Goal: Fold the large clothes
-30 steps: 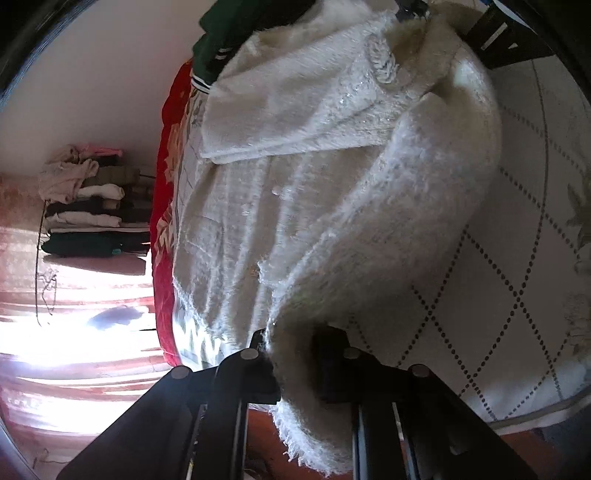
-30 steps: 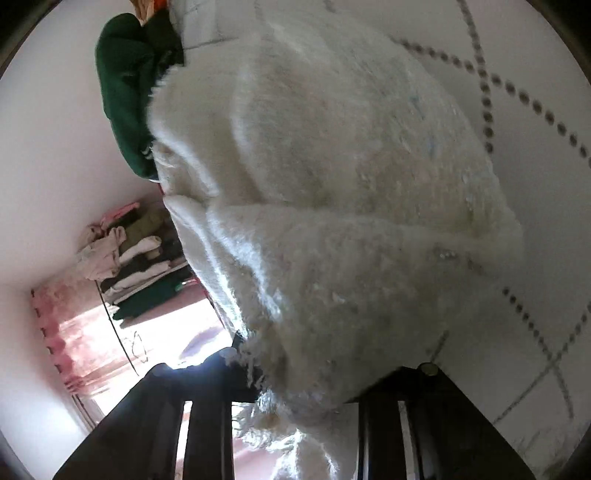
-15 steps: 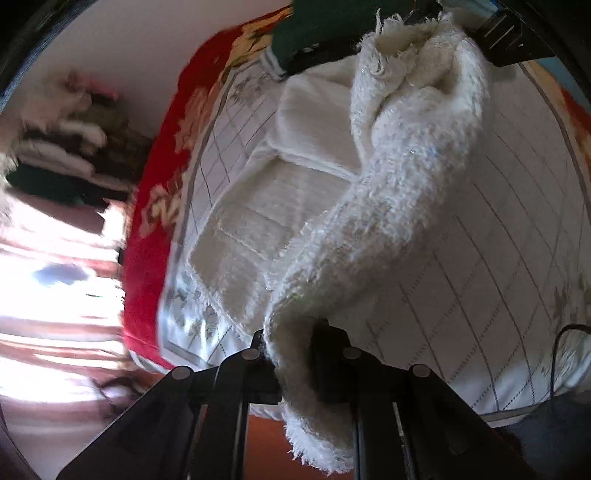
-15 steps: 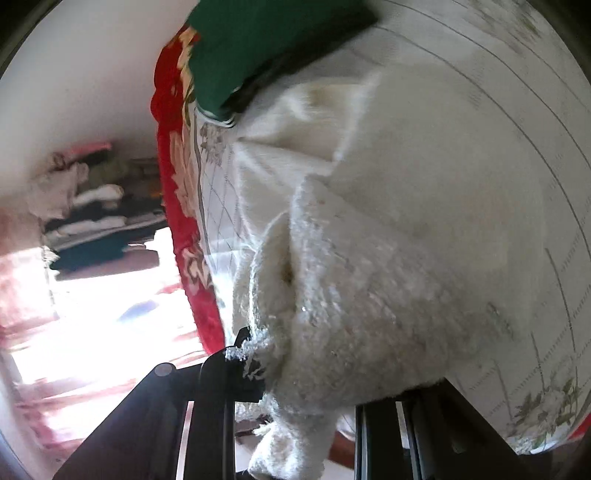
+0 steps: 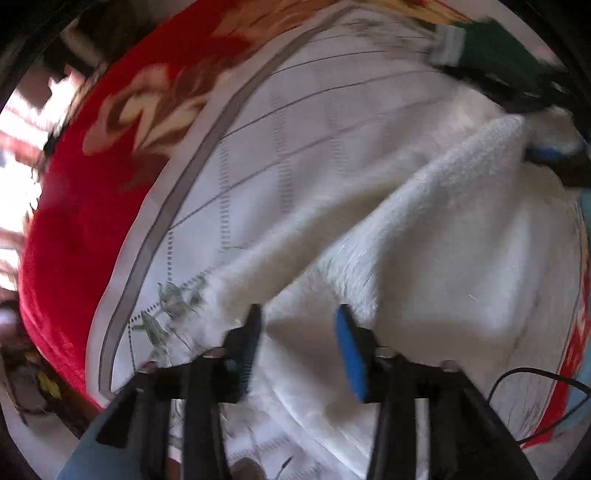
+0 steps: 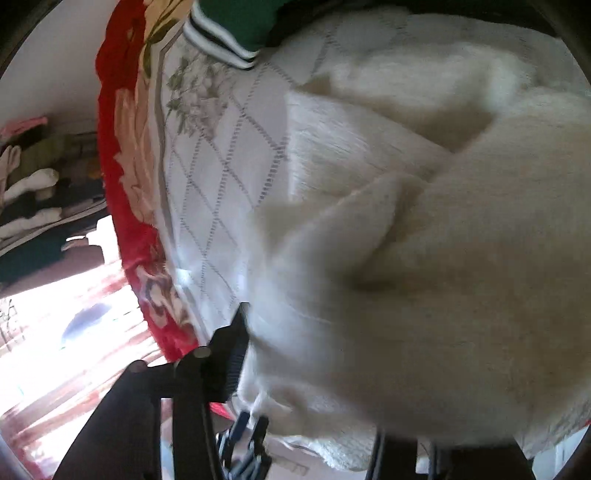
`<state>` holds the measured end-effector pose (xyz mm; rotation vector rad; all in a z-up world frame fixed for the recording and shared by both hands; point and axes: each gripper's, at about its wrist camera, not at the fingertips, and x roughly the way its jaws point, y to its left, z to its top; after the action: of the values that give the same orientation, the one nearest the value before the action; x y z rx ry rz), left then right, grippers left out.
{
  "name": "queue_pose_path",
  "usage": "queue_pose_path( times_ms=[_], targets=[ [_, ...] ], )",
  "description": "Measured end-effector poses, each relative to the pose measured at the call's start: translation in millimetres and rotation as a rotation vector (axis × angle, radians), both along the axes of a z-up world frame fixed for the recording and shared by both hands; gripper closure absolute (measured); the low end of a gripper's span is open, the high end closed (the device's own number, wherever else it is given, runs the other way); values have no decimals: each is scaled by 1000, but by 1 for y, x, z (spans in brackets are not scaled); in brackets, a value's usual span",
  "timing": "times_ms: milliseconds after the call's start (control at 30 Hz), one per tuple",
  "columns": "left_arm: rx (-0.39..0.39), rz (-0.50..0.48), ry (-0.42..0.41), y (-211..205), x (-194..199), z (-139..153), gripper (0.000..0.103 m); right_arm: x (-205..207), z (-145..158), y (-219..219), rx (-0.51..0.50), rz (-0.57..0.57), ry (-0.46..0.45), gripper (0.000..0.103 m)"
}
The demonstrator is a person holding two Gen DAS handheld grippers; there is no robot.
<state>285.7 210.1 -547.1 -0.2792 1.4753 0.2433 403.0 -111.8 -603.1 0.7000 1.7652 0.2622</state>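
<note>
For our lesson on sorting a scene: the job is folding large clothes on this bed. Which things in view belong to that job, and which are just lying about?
Part of the job:
- white fluffy garment
- left gripper, jaws just opened
- right gripper, jaws just opened
- quilted bedspread it lies on

Lying about:
- green garment
- red floral blanket
- stacked clothes
- black cable

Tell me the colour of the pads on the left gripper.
Blue pads, clearest in the left wrist view.

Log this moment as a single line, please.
left gripper: jaws just opened, released | right gripper: jaws opening, grip unclear | white fuzzy garment: folded over on bedspread
</note>
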Motion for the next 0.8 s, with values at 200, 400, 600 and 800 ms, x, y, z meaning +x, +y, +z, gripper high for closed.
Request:
queue_pose_path(
  times_ms=[200, 400, 600, 800],
  targets=[
    [-48, 111, 10, 40, -8, -1, 25, 4, 52, -53, 164, -75, -194, 39],
    [-22, 118, -9, 14, -11, 15, 23, -7, 34, -98, -36, -65, -140, 40],
    [25, 139, 49, 27, 2, -14, 23, 39, -44, -44, -180, 75, -123, 37],
    [-55, 257, -37, 51, -26, 19, 23, 34, -8, -28, -279, 154, -175, 36]
  ],
)
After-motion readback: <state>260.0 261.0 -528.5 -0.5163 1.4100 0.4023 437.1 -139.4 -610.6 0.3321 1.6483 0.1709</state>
